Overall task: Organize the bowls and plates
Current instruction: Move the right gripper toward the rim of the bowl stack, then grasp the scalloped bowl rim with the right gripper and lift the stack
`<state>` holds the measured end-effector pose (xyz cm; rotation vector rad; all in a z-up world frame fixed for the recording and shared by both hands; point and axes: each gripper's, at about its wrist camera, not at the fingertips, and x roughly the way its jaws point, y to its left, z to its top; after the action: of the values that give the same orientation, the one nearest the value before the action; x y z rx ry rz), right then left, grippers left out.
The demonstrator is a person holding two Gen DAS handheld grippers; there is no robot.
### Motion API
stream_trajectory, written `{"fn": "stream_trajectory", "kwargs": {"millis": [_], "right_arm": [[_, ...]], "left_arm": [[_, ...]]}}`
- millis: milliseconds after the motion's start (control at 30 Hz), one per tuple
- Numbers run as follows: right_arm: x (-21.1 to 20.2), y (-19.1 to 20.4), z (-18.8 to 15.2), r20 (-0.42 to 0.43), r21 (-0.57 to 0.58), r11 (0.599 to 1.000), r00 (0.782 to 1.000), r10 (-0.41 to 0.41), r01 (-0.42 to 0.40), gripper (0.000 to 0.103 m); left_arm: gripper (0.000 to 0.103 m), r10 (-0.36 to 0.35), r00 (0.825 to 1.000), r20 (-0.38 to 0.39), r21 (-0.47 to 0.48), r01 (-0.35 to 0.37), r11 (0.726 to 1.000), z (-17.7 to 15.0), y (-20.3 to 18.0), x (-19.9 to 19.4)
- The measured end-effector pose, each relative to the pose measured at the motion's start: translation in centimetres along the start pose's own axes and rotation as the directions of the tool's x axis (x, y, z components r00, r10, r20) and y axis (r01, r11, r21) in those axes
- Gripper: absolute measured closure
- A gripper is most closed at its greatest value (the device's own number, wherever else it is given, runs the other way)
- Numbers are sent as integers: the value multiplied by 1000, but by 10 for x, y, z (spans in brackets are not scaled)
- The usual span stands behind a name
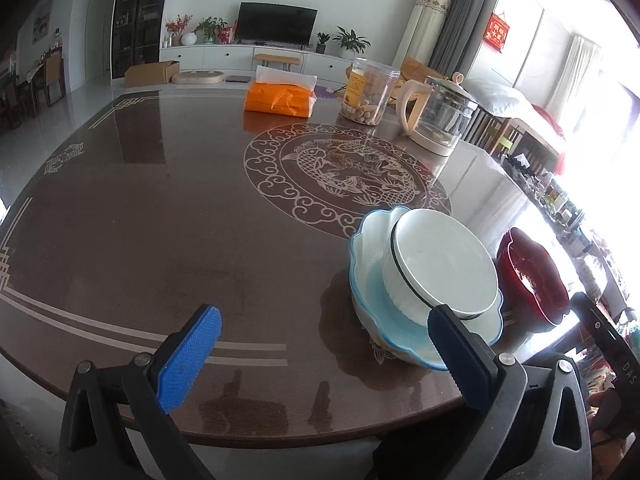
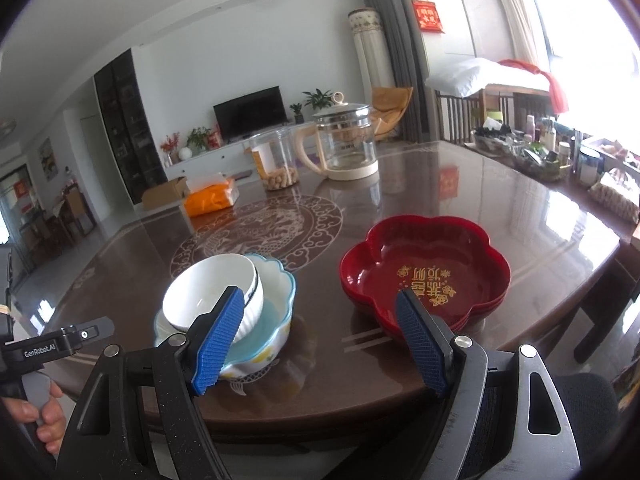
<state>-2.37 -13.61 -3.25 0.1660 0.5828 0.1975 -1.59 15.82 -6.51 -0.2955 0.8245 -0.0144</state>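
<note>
**Both grippers closing in on the nested bowls, nothing grasped yet**

The white bowl (image 2: 214, 292) lies tilted inside the blue-rimmed scalloped bowl (image 2: 276, 312), leaning on its wall instead of sitting level. In the right wrist view the pair sits just beyond the left-hand finger of the right gripper (image 2: 320, 340), that finger's blue pad (image 2: 219, 344) overlapping the white bowl's rim in the picture; whether it touches cannot be told. Just beyond the other finger is the stack of red flower-shaped plates (image 2: 424, 276), with gold lettering in the top one. In the left wrist view the bowls lie past the right-hand finger of the left gripper (image 1: 324, 348), with bare worktop (image 1: 160, 220) between its fingers.

Both pairs of fingers stand wide open and empty. The step in hand looks like the approach: the plates appear stacked already, and the tilted white bowl is the loose end.

The next move probably calls for straddling the white bowl's rim with one finger inside and one outside, then lifting it clear to seat it flat. The glazed rim may slip, and the scalloped bowl could shift on the glossy worktop unless the other gripper steadies it.
</note>
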Motion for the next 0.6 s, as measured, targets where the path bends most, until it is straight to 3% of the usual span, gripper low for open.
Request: {"fn": "stream_trajectory", "kwargs": {"millis": [100, 200, 233, 300, 433, 500, 600], "right_arm": [[24, 4, 4, -96, -12, 999, 995, 31, -32, 23], [41, 8, 5, -153, -32, 999, 988, 34, -39, 25], [46, 9, 6, -167, -33, 999, 985, 32, -38, 27], [59, 10, 6, -210, -44, 998, 977, 30, -40, 43], [85, 7, 1, -303, -32, 997, 951, 55, -68, 47], [98, 6, -1, -340, -23, 997, 938, 60, -72, 61], [114, 5, -2, -378, -5, 997, 923, 75, -83, 68]], "left_arm": [[6, -27, 999, -35, 7, 27, 1000, 5, -2, 16], [18, -13, 997, -78, 32, 16, 999, 6, -6, 35], [25, -15, 995, -100, 34, 18, 999, 5, -7, 42], [31, -24, 990, -139, 31, 28, 999, 3, -8, 53], [46, -30, 984, -174, 39, 37, 999, 1, -13, 68], [53, -47, 981, -188, 30, 54, 998, 2, -14, 75], [61, -83, 976, -201, 3, 85, 996, 4, -13, 85]]}}
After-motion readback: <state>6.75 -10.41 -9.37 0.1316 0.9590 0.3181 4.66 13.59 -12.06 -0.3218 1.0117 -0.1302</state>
